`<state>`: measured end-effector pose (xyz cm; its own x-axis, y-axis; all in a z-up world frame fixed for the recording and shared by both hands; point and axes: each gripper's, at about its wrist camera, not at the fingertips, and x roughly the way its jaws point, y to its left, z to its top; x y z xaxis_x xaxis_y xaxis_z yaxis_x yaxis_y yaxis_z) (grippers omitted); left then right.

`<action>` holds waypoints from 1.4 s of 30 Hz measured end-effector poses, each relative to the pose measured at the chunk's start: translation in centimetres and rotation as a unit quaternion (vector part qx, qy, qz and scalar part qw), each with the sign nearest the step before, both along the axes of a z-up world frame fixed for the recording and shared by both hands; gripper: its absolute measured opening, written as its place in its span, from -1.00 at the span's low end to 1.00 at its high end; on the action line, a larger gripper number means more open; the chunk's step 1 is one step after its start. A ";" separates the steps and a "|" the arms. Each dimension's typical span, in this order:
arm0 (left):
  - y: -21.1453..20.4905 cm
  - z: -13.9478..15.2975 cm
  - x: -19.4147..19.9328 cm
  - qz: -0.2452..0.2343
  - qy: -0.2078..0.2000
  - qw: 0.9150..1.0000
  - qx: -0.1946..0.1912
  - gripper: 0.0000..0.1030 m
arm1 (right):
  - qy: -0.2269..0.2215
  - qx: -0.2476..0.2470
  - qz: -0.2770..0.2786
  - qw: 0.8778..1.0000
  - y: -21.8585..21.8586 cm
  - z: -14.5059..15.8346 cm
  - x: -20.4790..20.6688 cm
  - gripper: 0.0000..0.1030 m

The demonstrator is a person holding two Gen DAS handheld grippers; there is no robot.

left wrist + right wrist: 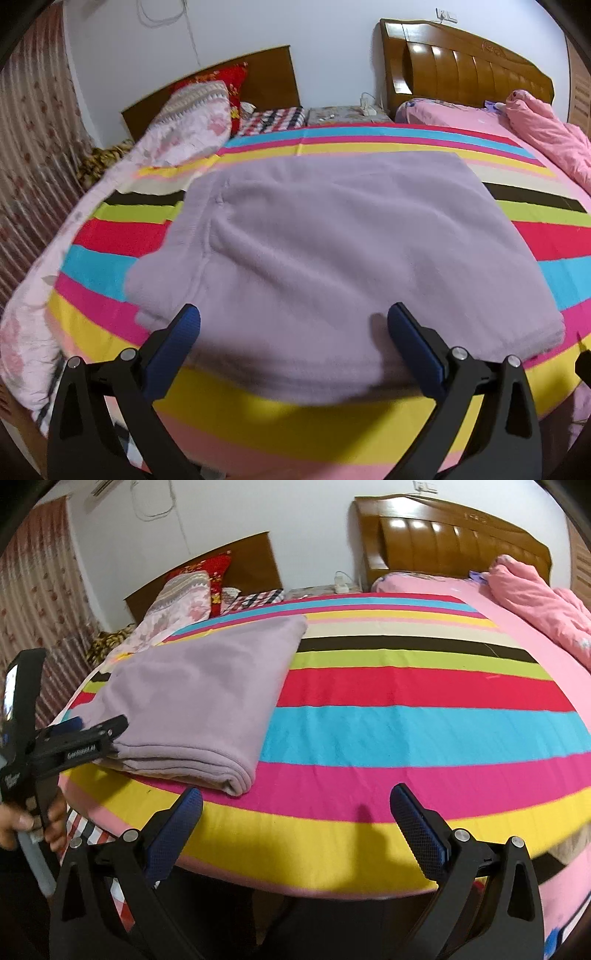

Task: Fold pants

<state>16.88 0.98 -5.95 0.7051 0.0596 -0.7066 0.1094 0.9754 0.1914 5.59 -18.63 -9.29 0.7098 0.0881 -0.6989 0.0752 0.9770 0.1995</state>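
Bed: striped sheet (pixel 406 686) underlies everything.
Pants (pixel 332 258): folded, ahead of left gripper (pixel 293 319).
Grippers: both spread, empty; right gripper (pixel 295 805) alongside.
Advice: press layers flat, square edges.

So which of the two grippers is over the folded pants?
The left gripper: its open jaws hang over the pants' near edge. The right gripper, also open, has only striped sheet under it.

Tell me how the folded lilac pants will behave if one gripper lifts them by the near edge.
The pants look like soft fleece, so they would likely droop rather than stay flat. The stacked layers visible at the rounded fold probably slide apart and unfold. They seem bulky but light. Both the left gripper and right gripper are open.
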 end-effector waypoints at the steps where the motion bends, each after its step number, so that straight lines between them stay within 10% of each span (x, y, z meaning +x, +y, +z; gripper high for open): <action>1: -0.1 0.4 -0.8 0.002 -0.004 1.000 0.001 0.97 | -0.003 -0.003 -0.002 1.000 0.1 0.2 -0.3 0.91; 23: 2.1 7.7 -13.9 0.002 -0.151 0.986 -0.076 0.97 | -0.139 -0.049 -0.008 0.989 3.6 6.4 -7.7 0.91; 42: 2.6 5.3 -13.9 0.010 -0.116 0.991 -0.066 0.97 | -0.129 -0.049 0.017 0.990 5.7 5.1 -8.1 0.91</action>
